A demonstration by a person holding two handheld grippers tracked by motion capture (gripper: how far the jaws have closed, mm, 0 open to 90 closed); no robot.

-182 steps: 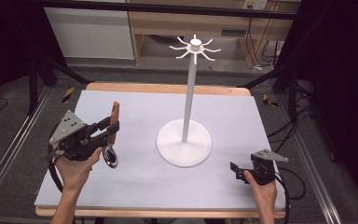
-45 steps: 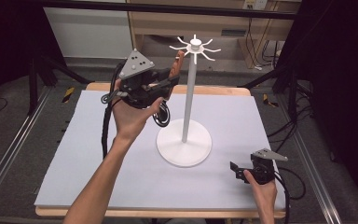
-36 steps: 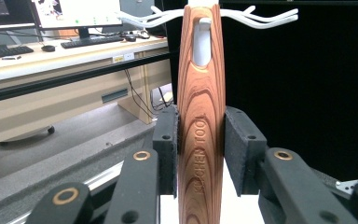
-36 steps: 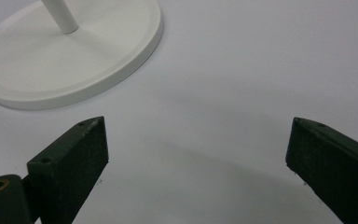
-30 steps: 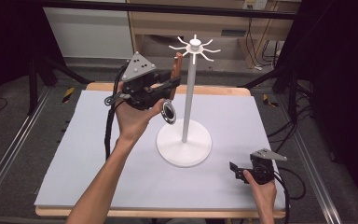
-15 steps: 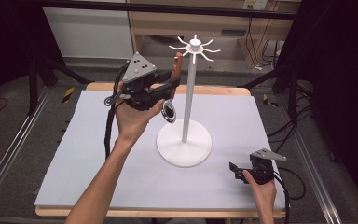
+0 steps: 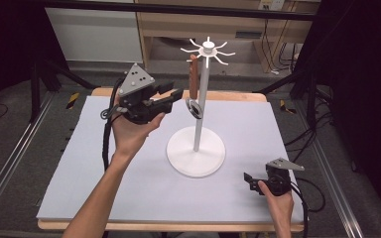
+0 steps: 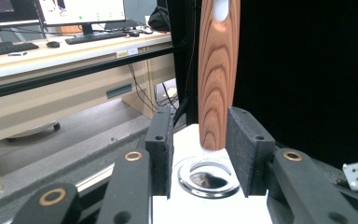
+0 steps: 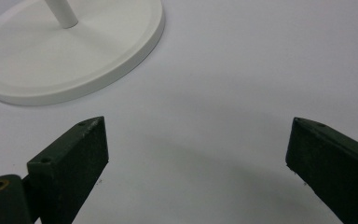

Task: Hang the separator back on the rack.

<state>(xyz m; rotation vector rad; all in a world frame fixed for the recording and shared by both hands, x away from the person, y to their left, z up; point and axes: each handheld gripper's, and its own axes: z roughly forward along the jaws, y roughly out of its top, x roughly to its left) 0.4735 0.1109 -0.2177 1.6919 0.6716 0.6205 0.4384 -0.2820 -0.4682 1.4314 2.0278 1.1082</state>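
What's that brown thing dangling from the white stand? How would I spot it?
Find the tall white stand in the middle of the table. From one hook at its top hangs a utensil, its wooden handle uppermost. Nothing else there is brown; a shiny metal ring ends it.

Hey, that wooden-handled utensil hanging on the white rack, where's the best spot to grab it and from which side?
Grip the wooden handle at its lower half, above the metal ring end. It hangs upright from a hook of the white rack, so I'd come in level from the person's left, where the left gripper already is, jaws either side of the handle.
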